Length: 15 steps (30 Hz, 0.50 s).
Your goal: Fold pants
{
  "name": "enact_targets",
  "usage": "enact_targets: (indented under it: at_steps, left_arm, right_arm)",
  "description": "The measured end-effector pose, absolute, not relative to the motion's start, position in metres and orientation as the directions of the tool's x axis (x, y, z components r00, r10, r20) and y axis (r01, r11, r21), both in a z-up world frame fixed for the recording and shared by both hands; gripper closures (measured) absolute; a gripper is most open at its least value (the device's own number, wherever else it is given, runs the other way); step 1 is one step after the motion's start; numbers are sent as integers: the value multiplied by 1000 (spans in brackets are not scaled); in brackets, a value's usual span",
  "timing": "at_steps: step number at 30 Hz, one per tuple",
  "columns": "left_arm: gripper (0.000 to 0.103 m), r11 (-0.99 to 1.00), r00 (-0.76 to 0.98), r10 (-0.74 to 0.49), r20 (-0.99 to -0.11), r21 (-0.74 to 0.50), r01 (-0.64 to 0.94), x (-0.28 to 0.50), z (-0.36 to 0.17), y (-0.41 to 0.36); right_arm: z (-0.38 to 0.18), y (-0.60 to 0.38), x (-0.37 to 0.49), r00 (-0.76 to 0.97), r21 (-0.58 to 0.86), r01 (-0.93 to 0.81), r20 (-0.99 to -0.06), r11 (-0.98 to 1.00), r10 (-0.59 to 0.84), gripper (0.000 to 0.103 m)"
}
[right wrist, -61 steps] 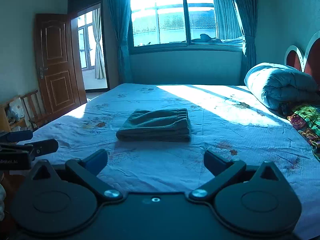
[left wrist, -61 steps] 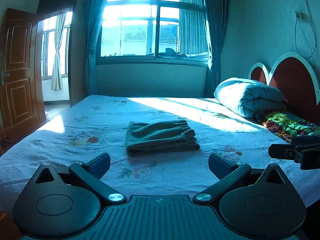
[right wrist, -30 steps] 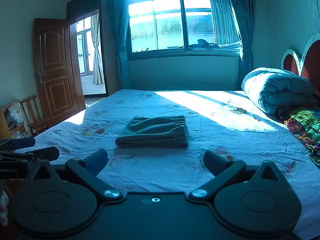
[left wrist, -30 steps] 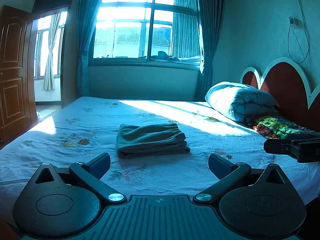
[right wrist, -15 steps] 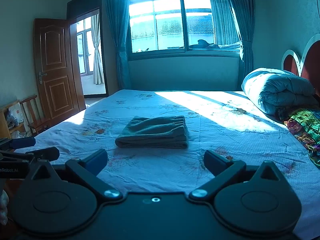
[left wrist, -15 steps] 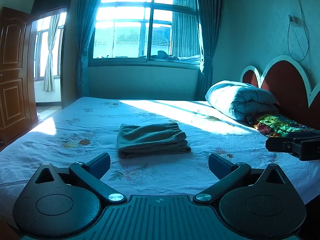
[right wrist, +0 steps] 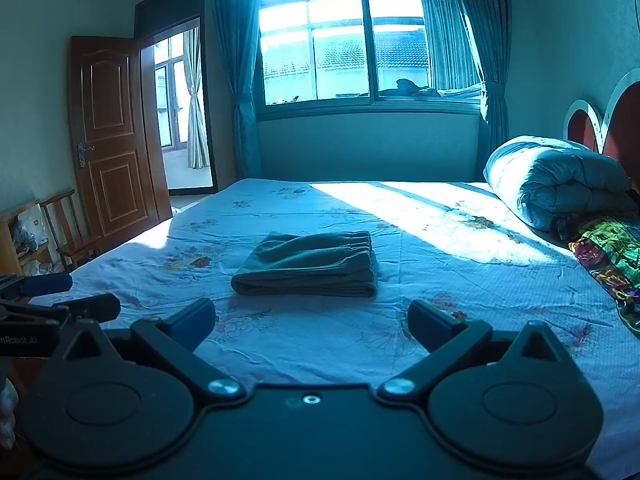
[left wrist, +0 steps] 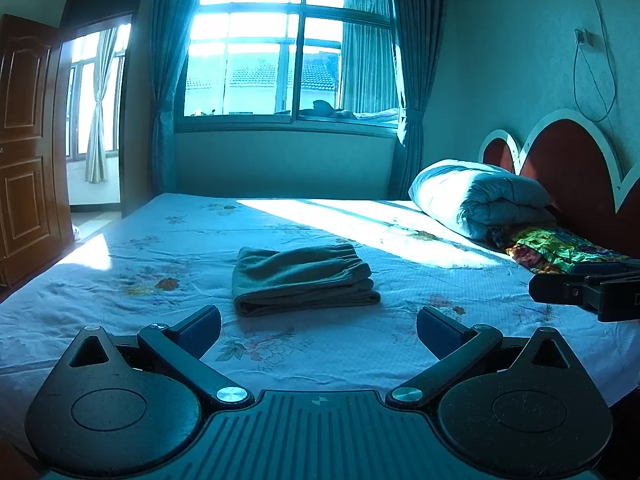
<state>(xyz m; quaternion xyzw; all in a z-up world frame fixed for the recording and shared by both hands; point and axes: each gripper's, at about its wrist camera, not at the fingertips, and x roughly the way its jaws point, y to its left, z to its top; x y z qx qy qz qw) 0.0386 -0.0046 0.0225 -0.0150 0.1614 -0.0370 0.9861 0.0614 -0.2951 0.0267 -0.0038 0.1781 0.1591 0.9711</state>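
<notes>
- The left gripper (left wrist: 318, 330) hangs with jaws spread wide and empty, over the near edge of the bed (left wrist: 160, 248); the right gripper (right wrist: 310, 320) is likewise agape and empty.
- The pants (left wrist: 302, 276) lie folded in a compact stack mid-bed, well apart from both grippers, nothing between.
- Far right, a rolled quilt (left wrist: 476, 196) rests by the headboard (left wrist: 568, 152), a colourful cloth (left wrist: 556, 248) just beside it.
- A window (left wrist: 288, 48) is beyond; a door (right wrist: 112, 128) stands left.

Two black plastic handheld two-finger grippers with dark blue finger pads are held level side by side, the left gripper (left wrist: 319, 330) and the right gripper (right wrist: 311, 320) each with jaws spread wide and nothing between them, each one's tip visible at the edge of the other's view.
</notes>
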Motion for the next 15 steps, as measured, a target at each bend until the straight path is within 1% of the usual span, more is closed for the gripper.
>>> enact_targets:
  at_steps: [15]
  left_arm:
    - [0,997,949,-73,-307,-38,65,36,24,-7]
  right_arm:
    - [27,-297,62,885,48,-313,-348,949,310,6]
